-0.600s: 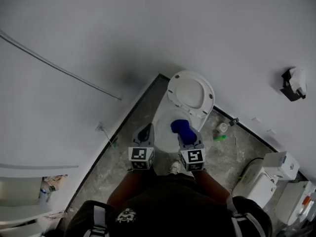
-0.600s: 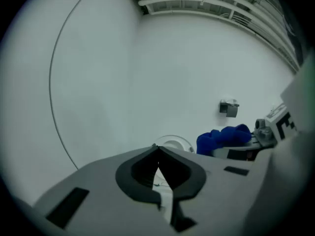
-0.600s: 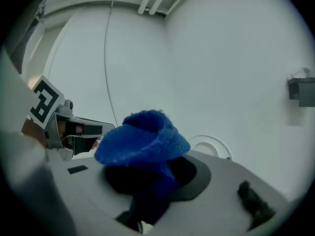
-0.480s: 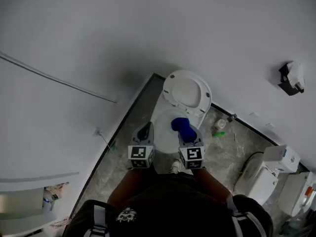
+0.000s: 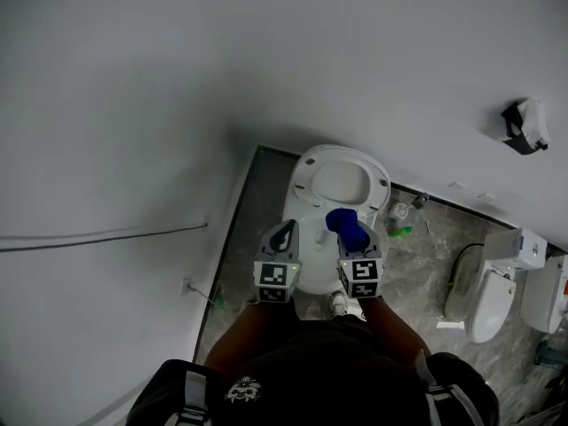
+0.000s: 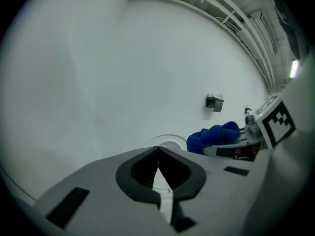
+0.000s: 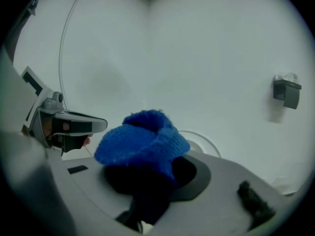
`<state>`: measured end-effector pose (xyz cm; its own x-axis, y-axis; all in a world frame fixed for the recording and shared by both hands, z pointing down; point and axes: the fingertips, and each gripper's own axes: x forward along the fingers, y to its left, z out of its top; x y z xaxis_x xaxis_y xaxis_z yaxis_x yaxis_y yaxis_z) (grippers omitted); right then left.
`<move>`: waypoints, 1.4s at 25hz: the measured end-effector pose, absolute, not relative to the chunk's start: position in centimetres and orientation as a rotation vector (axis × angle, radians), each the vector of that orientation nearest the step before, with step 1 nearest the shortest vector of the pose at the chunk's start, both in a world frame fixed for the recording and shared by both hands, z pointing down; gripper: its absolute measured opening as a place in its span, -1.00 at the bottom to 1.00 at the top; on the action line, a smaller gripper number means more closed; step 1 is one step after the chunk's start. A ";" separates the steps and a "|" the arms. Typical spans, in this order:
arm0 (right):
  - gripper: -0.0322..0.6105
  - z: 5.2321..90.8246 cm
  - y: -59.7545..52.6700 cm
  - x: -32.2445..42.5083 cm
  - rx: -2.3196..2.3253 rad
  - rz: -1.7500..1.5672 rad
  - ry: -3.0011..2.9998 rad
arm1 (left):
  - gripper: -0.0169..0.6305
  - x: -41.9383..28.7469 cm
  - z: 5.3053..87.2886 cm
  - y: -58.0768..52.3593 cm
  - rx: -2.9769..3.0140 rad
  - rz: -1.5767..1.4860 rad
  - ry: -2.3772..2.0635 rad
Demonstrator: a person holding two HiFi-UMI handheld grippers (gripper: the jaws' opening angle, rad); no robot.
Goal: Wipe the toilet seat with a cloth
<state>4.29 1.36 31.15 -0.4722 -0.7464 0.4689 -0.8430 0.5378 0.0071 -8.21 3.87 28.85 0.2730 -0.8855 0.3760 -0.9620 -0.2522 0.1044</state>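
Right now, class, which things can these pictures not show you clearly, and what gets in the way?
Right gripper view: the blue cloth hides the right gripper's jaw tips.
Head view: left gripper and right gripper cover the toilet's front rim; cloth contact unclear.
Head view: the green item on the floor is too small to identify.

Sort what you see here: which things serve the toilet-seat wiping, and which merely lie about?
For the job: blue cloth; right gripper gripping it; toilet.
Lying about: green item on the floor; wall box; white floor unit.
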 end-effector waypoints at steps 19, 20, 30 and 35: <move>-0.58 38.3 -12.1 2.8 1.456 0.369 -2.141 | -0.92 -9.7 37.0 -5.8 2.343 0.481 -1.392; -0.58 38.4 -12.6 2.7 1.451 0.366 -2.144 | -0.92 -9.7 37.2 -5.9 2.332 0.484 -1.398; -0.58 41.5 -16.2 3.1 1.401 0.410 -2.041 | -0.92 -10.9 40.7 -4.1 2.211 0.530 -1.409; -0.58 40.8 -16.4 5.1 1.462 0.429 -2.049 | -0.92 -9.3 41.2 -3.5 2.224 0.530 -1.363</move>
